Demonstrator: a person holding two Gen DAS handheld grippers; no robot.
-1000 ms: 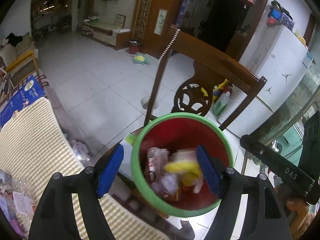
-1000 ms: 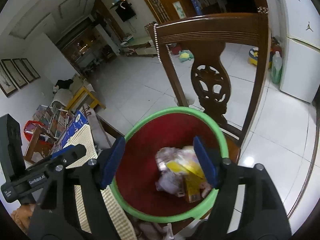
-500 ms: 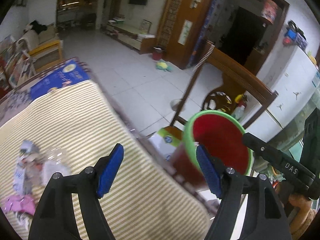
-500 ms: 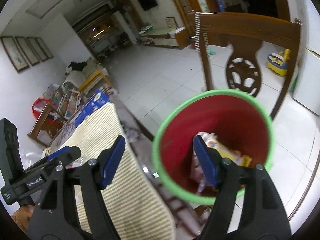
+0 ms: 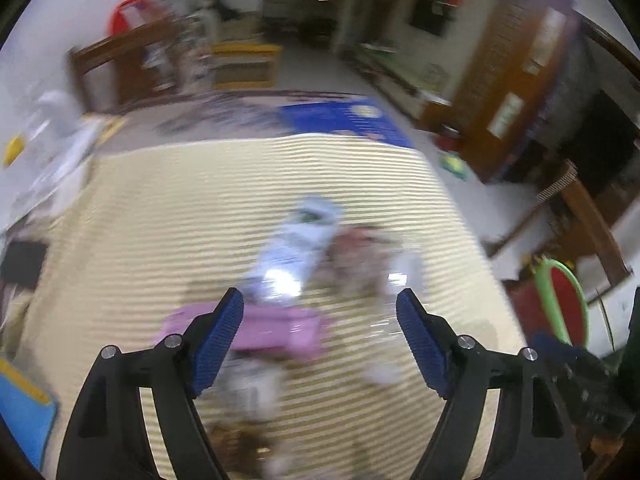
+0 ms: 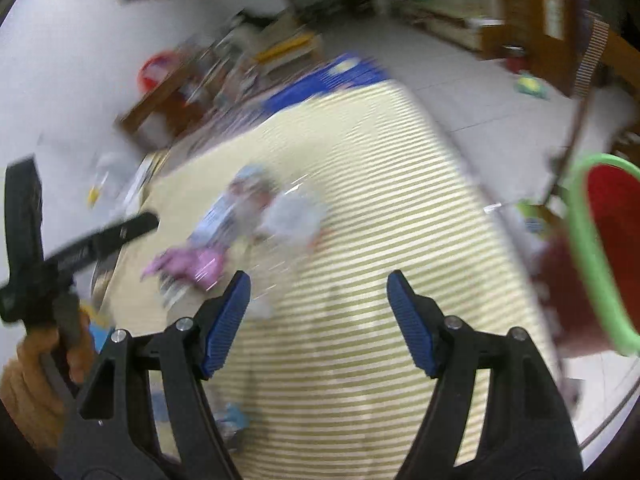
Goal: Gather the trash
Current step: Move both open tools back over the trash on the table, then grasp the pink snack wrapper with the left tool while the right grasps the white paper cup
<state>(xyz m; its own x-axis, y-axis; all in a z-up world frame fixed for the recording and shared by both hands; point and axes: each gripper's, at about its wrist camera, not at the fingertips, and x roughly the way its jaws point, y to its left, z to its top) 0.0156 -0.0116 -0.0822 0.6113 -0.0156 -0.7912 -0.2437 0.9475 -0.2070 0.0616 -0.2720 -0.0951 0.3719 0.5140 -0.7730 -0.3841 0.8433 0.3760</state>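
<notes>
Both views are motion-blurred. A heap of trash lies on the yellow striped tablecloth [image 5: 168, 216]: a pink wrapper [image 5: 276, 330], a pale blue-white packet [image 5: 296, 240] and clear crumpled plastic [image 5: 396, 276]. My left gripper [image 5: 320, 340] is open and empty just above the pink wrapper. My right gripper [image 6: 318, 322] is open and empty over bare cloth [image 6: 360, 240], right of the pink wrapper [image 6: 196, 264] and the pale packet [image 6: 248, 204]. The red bin with a green rim [image 6: 600, 256] stands off the table's right edge; it also shows in the left wrist view [image 5: 560, 304].
A blue box [image 5: 340, 118] lies at the table's far end. A wooden chair [image 5: 588, 216] stands beside the bin. The left gripper's body [image 6: 48, 256] and the hand holding it show at the right wrist view's left. Tiled floor [image 6: 460, 76] lies beyond.
Both grippers have swung left from above the bin to over the table. The bin has slid to the right edge of both views and the trash heap has come into view.
</notes>
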